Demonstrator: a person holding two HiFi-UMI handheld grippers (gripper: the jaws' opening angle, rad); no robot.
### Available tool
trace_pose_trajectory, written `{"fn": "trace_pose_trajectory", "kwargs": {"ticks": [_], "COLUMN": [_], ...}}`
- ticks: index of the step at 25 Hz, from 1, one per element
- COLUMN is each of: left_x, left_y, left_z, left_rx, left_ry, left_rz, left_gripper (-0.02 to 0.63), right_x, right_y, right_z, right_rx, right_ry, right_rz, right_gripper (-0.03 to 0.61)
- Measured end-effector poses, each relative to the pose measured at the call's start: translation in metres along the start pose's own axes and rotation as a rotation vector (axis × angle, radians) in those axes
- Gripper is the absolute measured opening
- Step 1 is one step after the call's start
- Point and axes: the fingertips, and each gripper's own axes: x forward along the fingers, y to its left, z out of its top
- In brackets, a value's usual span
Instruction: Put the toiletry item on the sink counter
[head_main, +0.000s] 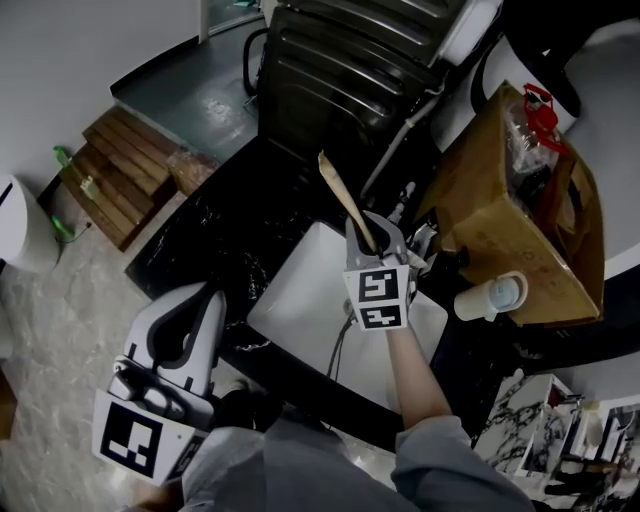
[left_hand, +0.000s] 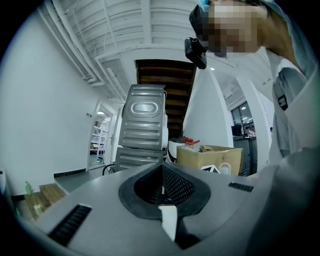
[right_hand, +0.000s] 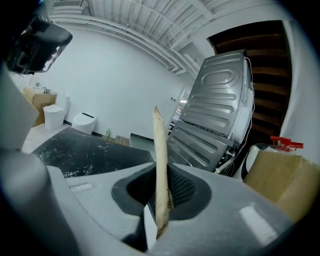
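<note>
Counter, black marble, runs across the head view, with a grey ribbed machine behind it and a brown box at its right. A white sink is set into it. The right gripper hangs over the sink's far edge, its jaws clamped on a wooden stick that juts up from them toward the machine, clear of the counter. The left gripper sits low at the near left, jaws together with nothing between them. A cup lies just beside the box.
</note>
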Motion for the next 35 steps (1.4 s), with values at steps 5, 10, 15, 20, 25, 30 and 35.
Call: {"fn": "trace_pose_trajectory", "kwargs": {"ticks": [5, 10, 15, 20, 25, 30, 35], "left_x": [-0.004, -0.007, -0.004, 0.0, 0.003, 0.003, 0.0], "left_y": [0.005, 0.015, 0.018, 0.02, 0.021, 0.02, 0.023], "left_z": [-0.004, -0.009, -0.012, -0.018, -0.024, -0.029, -0.031], "left_rx": [0.0, 0.011, 0.012, 0.003, 0.001, 0.003, 0.001], "left_ry": [0.023, 0.045, 0.051, 0.065, 0.076, 0.097, 0.104], "left_rz": [0.031, 0.067, 0.087, 0.106, 0.118, 0.125, 0.142], "left_gripper": [0.005, 0.005, 0.005, 0.005, 0.005, 0.005, 0.005], "right_x": [0.026, 0.05, 0.071, 0.096, 0.115, 0.127, 0.138], "right_y": [0.003, 0.003, -0.002, -0.002, 0.008, 0.013, 0.011], "right_z": [-0.015, -0.031, -0.046, -0.058, -0.078, -0.101, -0.121], "right_rx": [-0.073, -0.129, -0.137, -0.21, -0.246, -0.25, -0.258], "right_ry": [0.068, 0.104, 0.139, 0.174, 0.22, 0.282, 0.344], "right_rz": [0.018, 0.03, 0.039, 0.052, 0.092, 0.112, 0.118], "right_gripper": [0.051, 0.051, 0.051, 0.051, 0.051, 0.051, 0.051]}}
